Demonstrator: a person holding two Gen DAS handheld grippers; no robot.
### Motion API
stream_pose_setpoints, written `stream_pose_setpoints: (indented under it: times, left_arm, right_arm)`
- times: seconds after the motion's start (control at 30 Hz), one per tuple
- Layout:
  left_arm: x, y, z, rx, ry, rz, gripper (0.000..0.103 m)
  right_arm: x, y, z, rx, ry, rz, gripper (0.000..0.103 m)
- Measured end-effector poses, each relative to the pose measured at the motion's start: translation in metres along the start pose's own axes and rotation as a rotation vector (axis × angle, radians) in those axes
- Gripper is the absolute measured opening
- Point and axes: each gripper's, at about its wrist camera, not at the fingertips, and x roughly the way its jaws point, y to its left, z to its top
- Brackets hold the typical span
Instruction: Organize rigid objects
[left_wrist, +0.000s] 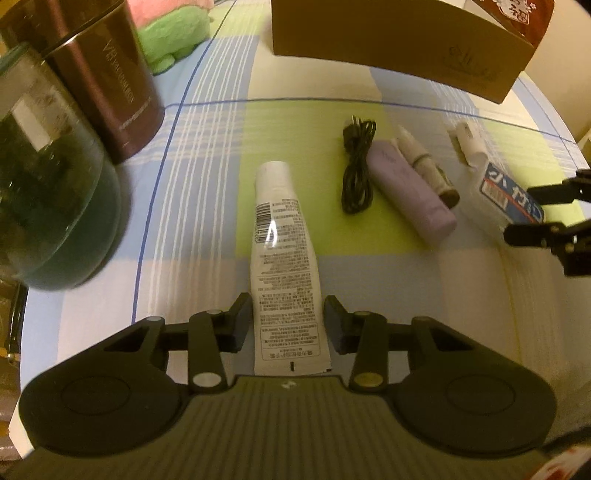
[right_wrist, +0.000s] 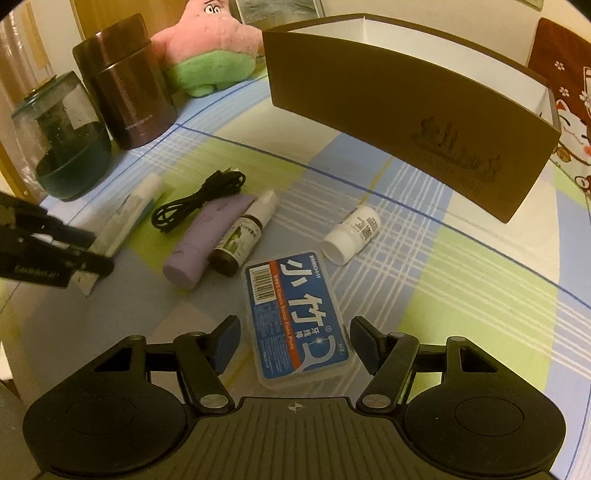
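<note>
Nearest to me, the left gripper (left_wrist: 288, 321) straddles the crimped end of a white tube (left_wrist: 280, 258) lying lengthwise on the checked cloth (left_wrist: 207, 206). Its jaws stand at a middling width; the left finger (left_wrist: 240, 314) sits right against the tube's edge, while a thin gap shows at the right one, so I cannot tell whether the tube is truly pinched. The tube's cap points away toward the far side.

On the right, the right gripper (right_wrist: 293, 339) hangs over a clear floss-pick case with a blue label (right_wrist: 295, 317). Its jaws are fairly wide, one finger on either side of the case's near end, with cloth showing between each pad and the case, so nothing is held.

Between the two lie the other small things: a coiled black cable (right_wrist: 199, 203), then a lilac tube (right_wrist: 207, 243) and a dark dropper bottle with a white top (right_wrist: 243, 236) lying side by side and touching. A small white bottle (right_wrist: 351, 236) lies on its side just beyond the case, to its right.

At the far right stands a brown open-topped box (right_wrist: 406, 118) with a white inside wall; what it holds I cannot see from here. At the far left stand a dark brown canister (right_wrist: 129, 88) and, nearer, a glass jar with a greenish base (right_wrist: 62, 147), something dark inside it. A pink and green plush toy (right_wrist: 210, 48) sits behind them.
</note>
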Motion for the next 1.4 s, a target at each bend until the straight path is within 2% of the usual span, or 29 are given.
stream_pose_setpoints:
  times: [0.3, 0.67, 1.0, 1.1, 1.4]
  left_arm:
    - [0.009, 0.003, 0.018, -0.036, -0.012, 0.000, 0.043]
    - [0.022, -0.006, 0.037, -0.004, -0.026, 0.018, 0.037]
    - [0.022, -0.011, 0.039, 0.005, -0.034, 0.028, 0.036]
    - [0.022, -0.011, 0.038, 0.009, -0.034, 0.026, 0.036]
    - [0.017, -0.013, 0.035, 0.008, -0.036, 0.014, 0.035]
  right_arm:
    - [0.005, -0.004, 0.006, 0.043, 0.008, 0.012, 0.067]
    - [0.016, -0.006, 0.009, 0.047, 0.016, -0.006, 0.067]
    - [0.021, -0.005, 0.012, 0.063, 0.025, -0.002, 0.066]
    - [0.020, -0.004, 0.012, 0.055, 0.026, -0.002, 0.059]
    - [0.012, -0.005, 0.010, 0.068, 0.016, -0.008, 0.059]
